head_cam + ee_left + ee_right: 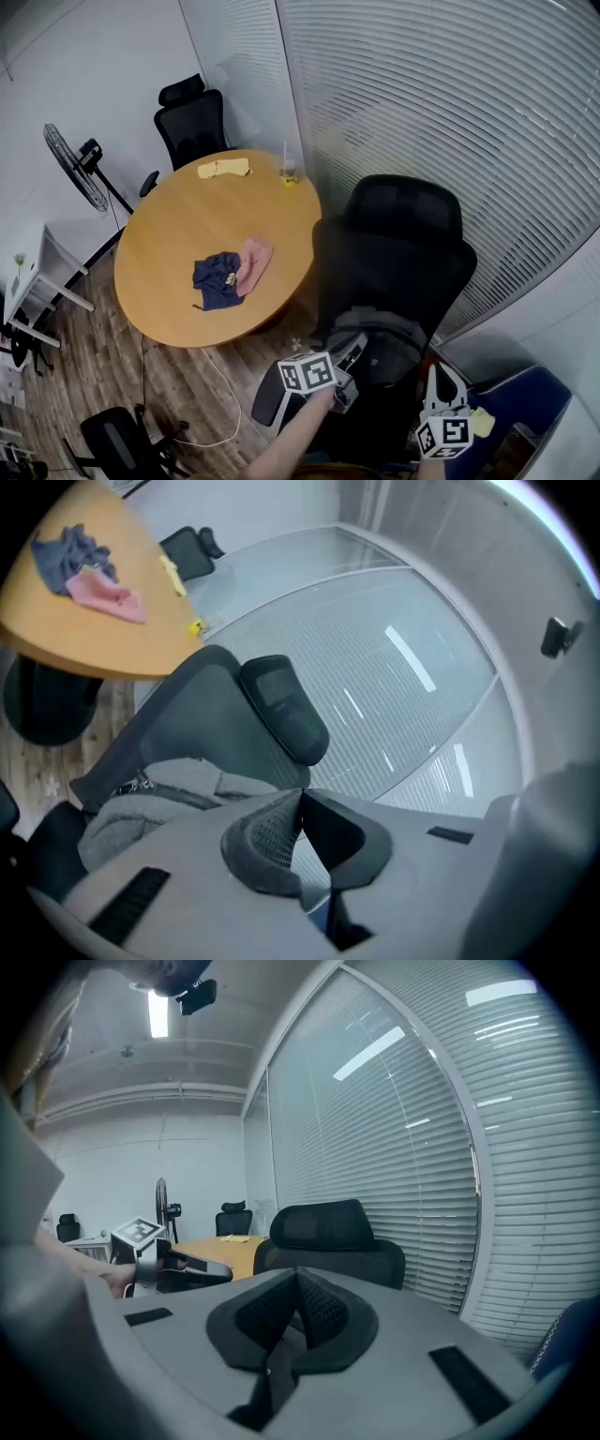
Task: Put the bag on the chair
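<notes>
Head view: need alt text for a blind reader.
A grey bag lies on the seat of a black office chair, with the left hand-held gripper beside it and the right hand-held gripper nearby. Beyond stands a round wooden table with cloths.

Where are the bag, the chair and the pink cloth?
bag (380, 325): head view, its grey top.
chair (394, 267): head view, its black backrest.
pink cloth (255, 259): head view, its middle.

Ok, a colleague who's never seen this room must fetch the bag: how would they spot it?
Find the round wooden table; the tall black chair beside it, by the window blinds, carries the bag on its seat. It is grey and padded, unlike the small coloured cloths on the table.
</notes>
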Motion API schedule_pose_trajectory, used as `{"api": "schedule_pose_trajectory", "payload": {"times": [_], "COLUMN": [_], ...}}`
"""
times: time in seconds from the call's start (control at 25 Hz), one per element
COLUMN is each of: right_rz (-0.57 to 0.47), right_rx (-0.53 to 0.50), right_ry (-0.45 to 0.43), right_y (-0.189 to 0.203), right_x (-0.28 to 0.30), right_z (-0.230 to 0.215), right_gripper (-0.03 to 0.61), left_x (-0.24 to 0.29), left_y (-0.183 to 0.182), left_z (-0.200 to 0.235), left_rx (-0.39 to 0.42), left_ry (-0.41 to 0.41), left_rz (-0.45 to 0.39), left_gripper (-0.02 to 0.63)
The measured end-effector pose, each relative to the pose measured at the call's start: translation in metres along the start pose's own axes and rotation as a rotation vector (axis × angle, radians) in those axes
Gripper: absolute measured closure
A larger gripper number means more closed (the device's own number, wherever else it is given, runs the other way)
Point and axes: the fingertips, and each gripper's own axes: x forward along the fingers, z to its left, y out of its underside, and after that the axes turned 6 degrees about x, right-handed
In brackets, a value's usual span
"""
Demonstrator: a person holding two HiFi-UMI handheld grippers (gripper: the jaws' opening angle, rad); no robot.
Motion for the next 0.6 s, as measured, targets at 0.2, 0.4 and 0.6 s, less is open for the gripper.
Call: {"api": "schedule_pose_trajectory", "payload": {"times": [0.2,0.4,0.6], "right_rz": [-0.023,-0.047,-0.046], "right_rx": [-0.018,-0.041,-0.08], "right_ry": [-0.008,-0.024,-0.015], "right_y": [-0.014,-0.027,-0.03], "right_x": [-0.003,-0.007,-0.009], "right_z": [0.01,0.02,0.02], "right_gripper": [0.566,0.566,0.566], "left_x": [-0.01,-0.015,-0.018], "left_y": [-0.009,-0.019,-0.029], "left_z": [-0.036,-0.07,-0.084], "left_rx": [0.324,0.527,0.6], "left_ry": [-0.043,-0.026,-0.016], "left_rz": [0.037,0.045,0.031], "left_gripper": [0.591,0.591,0.591]}}
